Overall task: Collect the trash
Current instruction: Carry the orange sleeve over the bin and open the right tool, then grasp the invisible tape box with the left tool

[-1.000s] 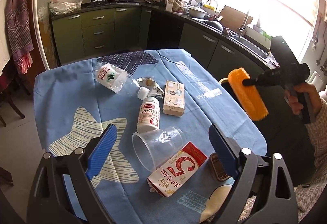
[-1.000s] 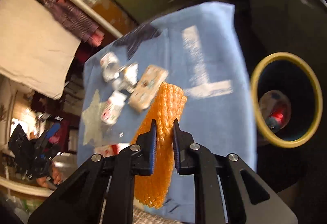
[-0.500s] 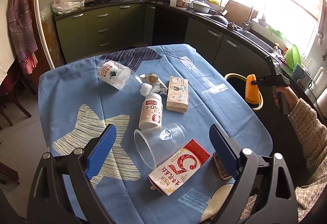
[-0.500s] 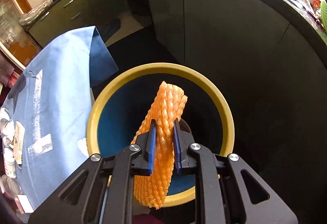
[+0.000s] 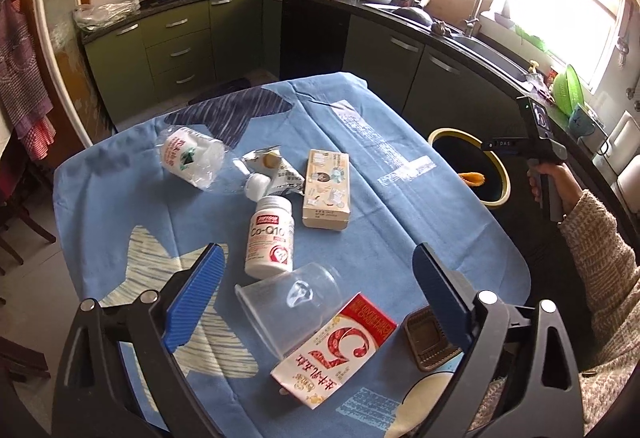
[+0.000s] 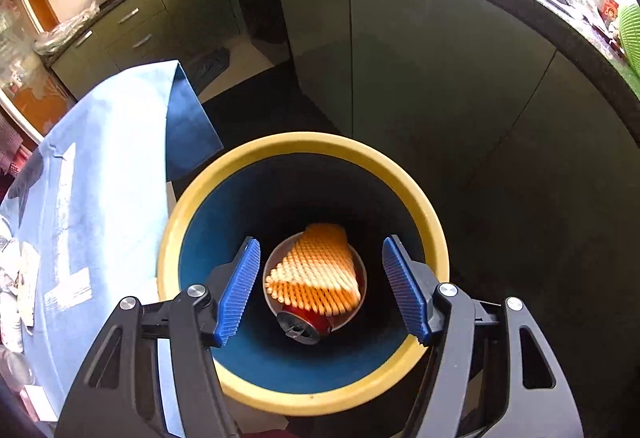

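My right gripper (image 6: pixel 326 292) is open and empty above the yellow-rimmed blue bin (image 6: pixel 192 230). The orange foam net (image 6: pixel 316 270) lies blurred deep inside the bin over a red can (image 6: pixel 302 328). In the left wrist view the bin (image 5: pixel 502 174) stands off the table's right edge, with the net (image 5: pixel 472 178) showing inside. My left gripper (image 5: pixel 316 296) is open and empty above the near table, over a clear plastic cup (image 5: pixel 288 302) and a red-and-white carton (image 5: pixel 334 350). A Co-Q10 bottle (image 5: pixel 270 238), a beige box (image 5: pixel 326 188), a crushed bottle (image 5: pixel 192 156) and a wrapper (image 5: pixel 274 170) lie beyond.
A blue star-pattern cloth (image 5: pixel 132 222) covers the table. A small brown tray (image 5: pixel 428 340) lies at the near right edge. Dark green kitchen cabinets (image 5: pixel 176 42) and a counter run behind and to the right. The person's sleeved arm (image 5: pixel 592 238) is at the right.
My right gripper has opened and let go of the orange foam net, which has dropped into the bin. The left gripper has stayed open above the cup.
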### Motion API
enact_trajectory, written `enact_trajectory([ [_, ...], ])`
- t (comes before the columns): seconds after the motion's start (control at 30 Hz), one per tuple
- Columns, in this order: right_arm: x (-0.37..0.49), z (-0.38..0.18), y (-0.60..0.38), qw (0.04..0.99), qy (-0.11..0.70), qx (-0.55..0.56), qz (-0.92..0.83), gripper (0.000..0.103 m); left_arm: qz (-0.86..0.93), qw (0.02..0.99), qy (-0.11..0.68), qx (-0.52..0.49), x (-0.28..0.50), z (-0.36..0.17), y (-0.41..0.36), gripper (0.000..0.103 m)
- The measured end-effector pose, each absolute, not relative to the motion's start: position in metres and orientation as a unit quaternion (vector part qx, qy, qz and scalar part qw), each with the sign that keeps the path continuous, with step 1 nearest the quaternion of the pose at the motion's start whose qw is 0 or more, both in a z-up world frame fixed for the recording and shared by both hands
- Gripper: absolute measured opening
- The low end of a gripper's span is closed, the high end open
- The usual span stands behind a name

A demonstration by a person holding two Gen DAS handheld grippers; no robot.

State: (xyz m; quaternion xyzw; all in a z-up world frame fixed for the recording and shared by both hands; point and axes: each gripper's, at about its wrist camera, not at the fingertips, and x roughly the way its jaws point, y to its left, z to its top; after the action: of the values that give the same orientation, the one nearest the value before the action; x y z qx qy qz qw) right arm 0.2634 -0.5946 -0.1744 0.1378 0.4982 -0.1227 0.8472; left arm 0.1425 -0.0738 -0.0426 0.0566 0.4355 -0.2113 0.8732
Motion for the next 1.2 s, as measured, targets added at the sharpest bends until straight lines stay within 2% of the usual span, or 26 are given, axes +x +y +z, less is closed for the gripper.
enact_trajectory([
  [0.23, 0.241, -0.160, -0.583, 0.855, 0.487, 0.153, -0.088, 0.064, -0.257, 0.823, 0.500, 0.085, 0.208, -0.074, -0.144, 0.090],
  [0.37, 0.225, -0.154, -0.577, 0.858, 0.484, 0.159, -0.068, 0.064, -0.250, 0.798, 0.541, 0.091, 0.253, -0.100, -0.169, 0.086],
  [0.8, 0.206, -0.150, -0.561, 0.860, 0.482, 0.169, -0.018, 0.064, -0.193, 0.771, 0.596, 0.116, 0.317, -0.151, -0.187, 0.086],
  [1.03, 0.208, -0.151, -0.556, 0.859, 0.481, 0.174, -0.004, 0.064, -0.189, 0.748, 0.625, 0.121, 0.314, -0.172, -0.187, 0.071],
  [1.2, 0.210, -0.150, -0.553, 0.859, 0.481, 0.175, 0.002, 0.064, -0.182, 0.746, 0.624, 0.142, 0.302, -0.176, -0.190, 0.067],
])
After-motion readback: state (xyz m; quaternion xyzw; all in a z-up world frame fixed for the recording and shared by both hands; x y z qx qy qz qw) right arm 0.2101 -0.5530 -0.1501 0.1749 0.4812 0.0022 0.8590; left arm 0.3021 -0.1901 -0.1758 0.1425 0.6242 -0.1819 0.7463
